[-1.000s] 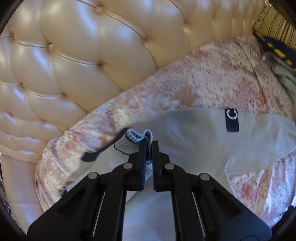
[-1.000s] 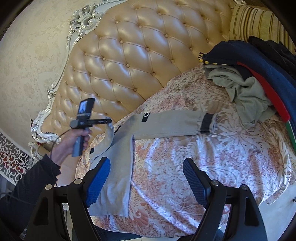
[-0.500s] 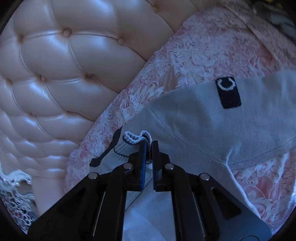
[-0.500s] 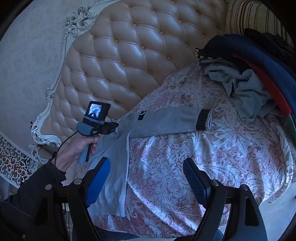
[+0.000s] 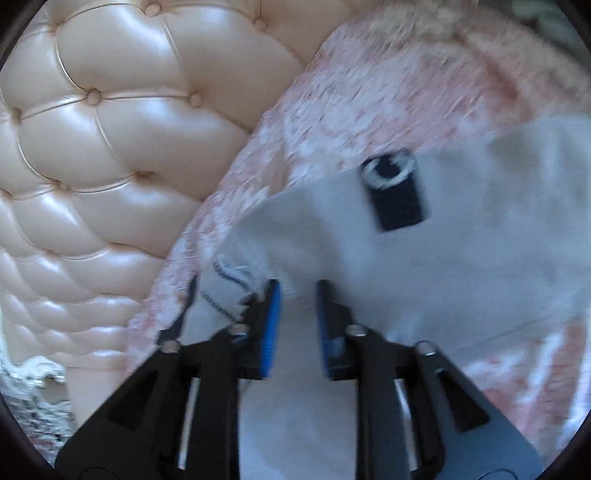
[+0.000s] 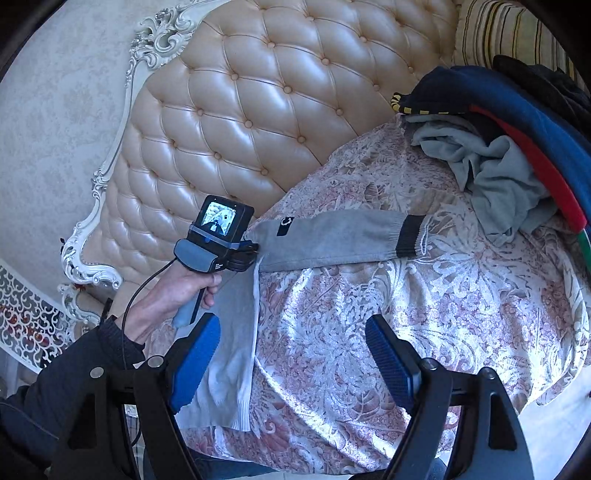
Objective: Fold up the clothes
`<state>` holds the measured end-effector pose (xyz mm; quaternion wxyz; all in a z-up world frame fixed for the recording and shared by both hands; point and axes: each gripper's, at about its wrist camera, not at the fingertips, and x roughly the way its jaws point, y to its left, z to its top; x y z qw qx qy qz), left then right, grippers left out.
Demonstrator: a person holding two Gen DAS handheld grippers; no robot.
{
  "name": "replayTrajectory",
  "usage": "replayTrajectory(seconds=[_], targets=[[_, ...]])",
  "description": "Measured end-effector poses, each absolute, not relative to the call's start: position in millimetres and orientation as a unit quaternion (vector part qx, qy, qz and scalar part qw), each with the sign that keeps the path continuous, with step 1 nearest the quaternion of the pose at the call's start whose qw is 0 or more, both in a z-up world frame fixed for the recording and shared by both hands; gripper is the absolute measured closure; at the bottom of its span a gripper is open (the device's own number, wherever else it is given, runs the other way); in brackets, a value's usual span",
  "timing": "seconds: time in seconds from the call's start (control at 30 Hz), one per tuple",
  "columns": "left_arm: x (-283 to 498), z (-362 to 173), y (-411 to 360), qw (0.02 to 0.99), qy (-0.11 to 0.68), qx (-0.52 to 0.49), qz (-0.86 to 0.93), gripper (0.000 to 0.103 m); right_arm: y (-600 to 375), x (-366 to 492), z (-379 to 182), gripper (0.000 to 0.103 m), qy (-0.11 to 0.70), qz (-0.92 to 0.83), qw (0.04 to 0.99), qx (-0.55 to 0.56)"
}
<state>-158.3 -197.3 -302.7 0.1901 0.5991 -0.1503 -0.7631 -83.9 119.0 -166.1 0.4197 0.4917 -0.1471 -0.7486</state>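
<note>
A grey knit sweater lies on the pink floral bedspread, one sleeve stretched right to a dark cuff, its body hanging toward the near bed edge. A black patch with a white ring sits on the shoulder. My left gripper is over the collar area, jaws parted with a gap; the striped collar edge lies just left of the fingers, outside them. It also shows in the right wrist view. My right gripper is wide open and empty above the bedspread.
A tufted cream headboard stands behind the bed. A pile of dark blue, red and grey clothes lies at the right, with a striped pillow behind it. The bedspread drops off at the near edge.
My left gripper has lowered the collar onto the bed and opened, letting the collar go. The right gripper stayed open and barely moved.
</note>
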Motion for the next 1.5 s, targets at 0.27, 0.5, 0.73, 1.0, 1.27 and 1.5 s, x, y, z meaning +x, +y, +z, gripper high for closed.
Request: replayTrajectory(seconds=[0.27, 0.5, 0.73, 1.0, 1.27, 1.5], targets=[[-111, -260, -329, 0.172, 0.28, 0.502, -0.8, 0.087, 121, -87, -170, 0.021, -0.161, -0.749, 0.418, 0.488], [-85, -294, -360, 0.16, 0.409, 0.477, -0.762, 0.079, 118, -89, -180, 0.021, -0.16, -0.743, 0.417, 0.498], [-108, -285, -288, 0.213, 0.106, 0.512, -0.825, 0.059, 113, -90, -186, 0.021, -0.159, -0.739, 0.418, 0.504], [-119, -302, -254, 0.245, -0.1, 0.521, -0.811, 0.093, 116, -94, -187, 0.021, -0.162, -0.745, 0.407, 0.504], [-111, -296, -242, 0.214, -0.101, 0.533, -0.813, 0.09, 111, -113, -198, 0.021, -0.175, -0.749, 0.387, 0.508], [-47, -235, -282, 0.17, 0.128, 0.458, -0.863, 0.071, 103, -171, -236, 0.011, -0.316, -0.682, 0.368, 0.548]])
